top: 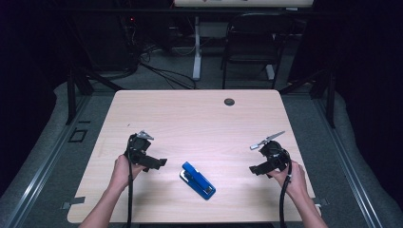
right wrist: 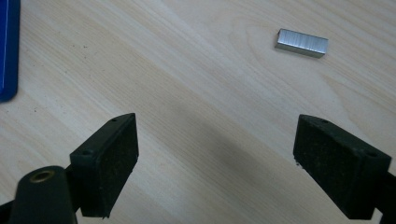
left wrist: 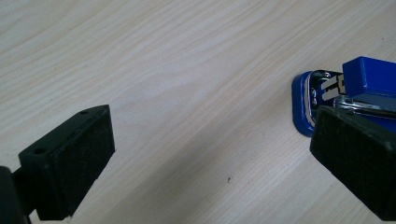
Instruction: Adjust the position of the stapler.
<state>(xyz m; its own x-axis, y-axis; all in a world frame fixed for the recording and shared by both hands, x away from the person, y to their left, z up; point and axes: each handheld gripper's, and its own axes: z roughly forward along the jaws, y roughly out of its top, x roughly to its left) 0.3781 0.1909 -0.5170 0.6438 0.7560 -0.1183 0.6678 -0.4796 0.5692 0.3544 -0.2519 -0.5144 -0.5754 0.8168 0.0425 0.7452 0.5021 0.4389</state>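
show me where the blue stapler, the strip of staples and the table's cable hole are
blue stapler (top: 198, 180), high view, middle of its blue top
strip of staples (right wrist: 301, 43), right gripper view, middle of the metal strip
cable hole (top: 229, 101), high view, its dark centre

I see a pale wood table (top: 199, 118) on grey floor (top: 43, 156); black chair (top: 252, 42) at one o'clock, dark surroundings, cables (top: 161, 71) at eleven.

Pale wood-grain tabletop (left wrist: 187, 70), smooth and matt. Stapler (left wrist: 369, 79) at 3 o'clock: glossy blue plastic over shiny chromed metal. Staple strip (right wrist: 301, 43): bright brushed metal. Gripper pads (right wrist: 116, 163): rough, matt black.
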